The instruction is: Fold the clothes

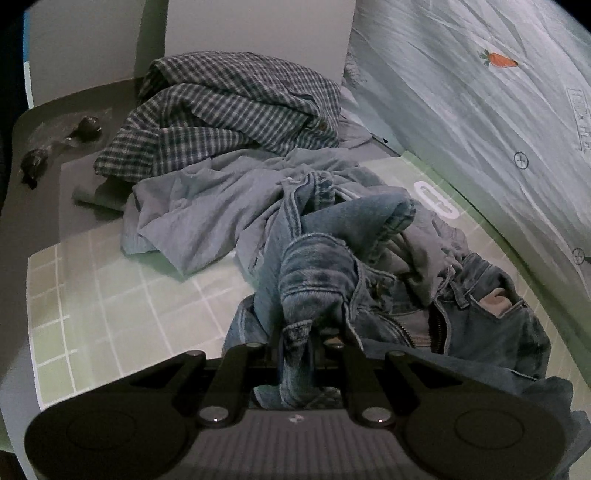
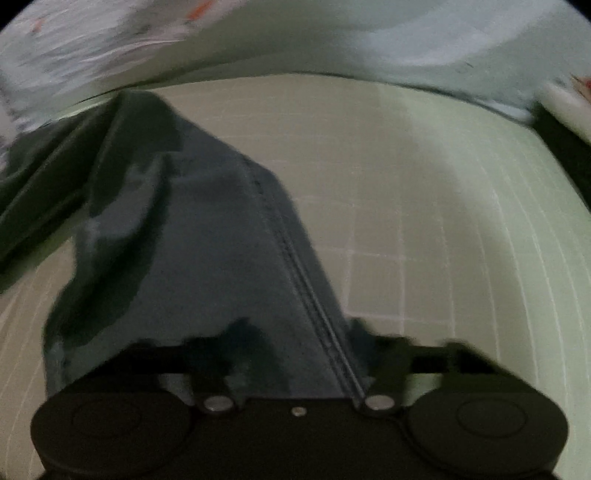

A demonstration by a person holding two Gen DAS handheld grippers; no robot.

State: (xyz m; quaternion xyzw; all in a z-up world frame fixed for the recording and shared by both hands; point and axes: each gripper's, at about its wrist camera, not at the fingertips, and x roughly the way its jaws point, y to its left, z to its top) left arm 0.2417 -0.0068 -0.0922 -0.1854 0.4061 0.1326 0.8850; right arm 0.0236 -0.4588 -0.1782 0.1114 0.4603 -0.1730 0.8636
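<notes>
Blue jeans (image 1: pixel 424 295) lie bunched on a green grid mat (image 1: pixel 122 295), with the zipper and waistband showing at the right. My left gripper (image 1: pixel 297 332) is shut on a bunched fold of the jeans, which hides its fingertips. In the blurred right wrist view, my right gripper (image 2: pixel 295 354) is shut on a dark denim leg (image 2: pixel 229 266) with a double seam, stretched away over the mat (image 2: pixel 424 221). Its fingertips are hidden under the cloth.
A plaid shirt (image 1: pixel 229 110) and a light blue garment (image 1: pixel 207 206) are piled beyond the jeans. A pale quilt with a carrot print (image 1: pixel 480 110) borders the mat on the right. Small dark objects (image 1: pixel 59 144) lie at the far left. A white wall panel (image 1: pixel 258 29) stands behind.
</notes>
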